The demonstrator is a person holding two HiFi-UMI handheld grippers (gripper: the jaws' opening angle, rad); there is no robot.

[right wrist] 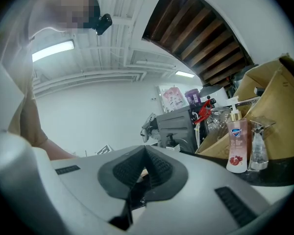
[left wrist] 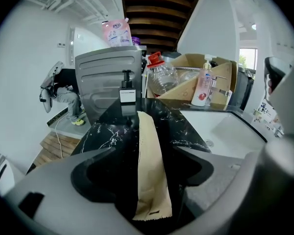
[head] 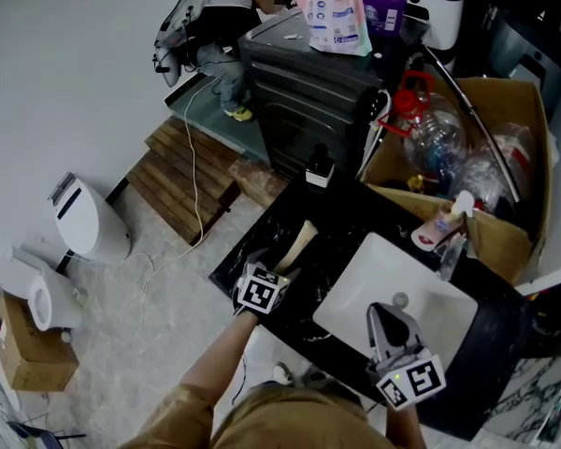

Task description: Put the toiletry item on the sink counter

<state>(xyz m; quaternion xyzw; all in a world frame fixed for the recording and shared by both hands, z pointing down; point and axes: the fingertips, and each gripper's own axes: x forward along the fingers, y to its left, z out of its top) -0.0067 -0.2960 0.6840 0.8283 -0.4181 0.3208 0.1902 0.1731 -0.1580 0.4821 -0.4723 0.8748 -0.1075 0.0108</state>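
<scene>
The toiletry item, a long beige packet [head: 297,244] [left wrist: 149,165], lies flat on the black marble sink counter [head: 346,218] [left wrist: 100,131], left of the white basin [head: 374,279]. My left gripper [head: 280,265] [left wrist: 147,154] stands open around the packet's near end, both jaws wide and their pads off it. Over the basin, my right gripper [head: 385,318] [right wrist: 144,153] is shut with nothing between its jaws.
A black pump bottle [head: 319,168] [left wrist: 127,93] stands at the counter's far end. By the tap is a pink soap bottle [head: 437,227] [right wrist: 236,143]. A cardboard box [head: 510,129] of plastic bottles sits behind the basin, and a grey drawer cabinet [head: 309,92] lies beyond the counter.
</scene>
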